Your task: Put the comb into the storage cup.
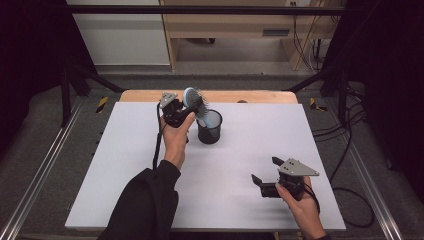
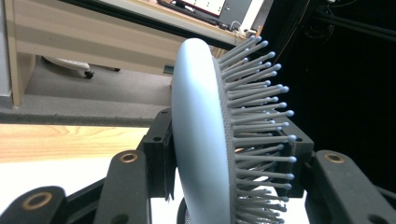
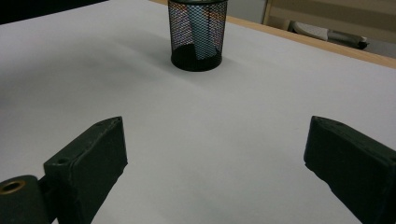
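Hairbrush gripped over cup
Pale blue bristled hairbrush is clenched by left gripper, handle inside black mesh cup; right gripper is held released.

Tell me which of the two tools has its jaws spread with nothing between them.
The right tool, low on the white table: its jaws stand wide apart over bare surface. The left tool clamps the head of the pale blue hairbrush above the black mesh cup.

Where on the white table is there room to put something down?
Lots of room. The white table is bare on its whole left side, along the near edge, and between the black mesh cup and the right gripper. It is crowded only at the cup, where the left gripper holds the hairbrush.
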{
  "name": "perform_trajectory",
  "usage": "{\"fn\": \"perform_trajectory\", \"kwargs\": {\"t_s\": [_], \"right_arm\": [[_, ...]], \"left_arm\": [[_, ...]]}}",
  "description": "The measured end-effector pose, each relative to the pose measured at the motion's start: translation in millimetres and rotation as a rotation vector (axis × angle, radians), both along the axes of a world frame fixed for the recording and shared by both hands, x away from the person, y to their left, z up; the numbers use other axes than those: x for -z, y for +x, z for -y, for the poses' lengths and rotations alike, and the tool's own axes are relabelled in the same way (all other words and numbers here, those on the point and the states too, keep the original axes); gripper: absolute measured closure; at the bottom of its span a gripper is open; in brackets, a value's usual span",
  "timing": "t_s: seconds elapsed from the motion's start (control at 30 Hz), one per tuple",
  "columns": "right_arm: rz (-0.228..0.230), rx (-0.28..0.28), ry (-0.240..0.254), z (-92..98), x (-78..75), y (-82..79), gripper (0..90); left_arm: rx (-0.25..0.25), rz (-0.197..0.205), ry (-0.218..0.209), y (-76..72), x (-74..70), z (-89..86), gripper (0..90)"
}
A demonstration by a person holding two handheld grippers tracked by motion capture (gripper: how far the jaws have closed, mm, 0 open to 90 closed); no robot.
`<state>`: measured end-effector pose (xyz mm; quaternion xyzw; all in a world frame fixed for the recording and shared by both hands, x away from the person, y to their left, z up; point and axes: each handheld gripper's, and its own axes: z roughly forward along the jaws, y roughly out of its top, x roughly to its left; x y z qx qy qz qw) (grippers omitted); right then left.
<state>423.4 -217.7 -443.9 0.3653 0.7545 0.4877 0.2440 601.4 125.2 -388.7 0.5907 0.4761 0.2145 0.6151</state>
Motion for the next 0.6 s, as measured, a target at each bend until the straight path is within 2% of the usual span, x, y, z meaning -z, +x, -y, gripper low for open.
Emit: {"fn": "perform_trajectory", "kwargs": {"t_s": [0.37, 0.6], "right_arm": [[-0.009, -0.006, -0.001, -1.0, 0.3, 0.2, 5.7], [-0.008, -0.008, 0.0, -0.7, 0.1, 0.1, 5.7]], "left_arm": [[-0.01, -0.029, -0.046, 1.8, 8.0, -15.4, 44.9], [-0.008, -0.021, -0.034, 0.7, 8.9, -14.1, 42.3]]}}
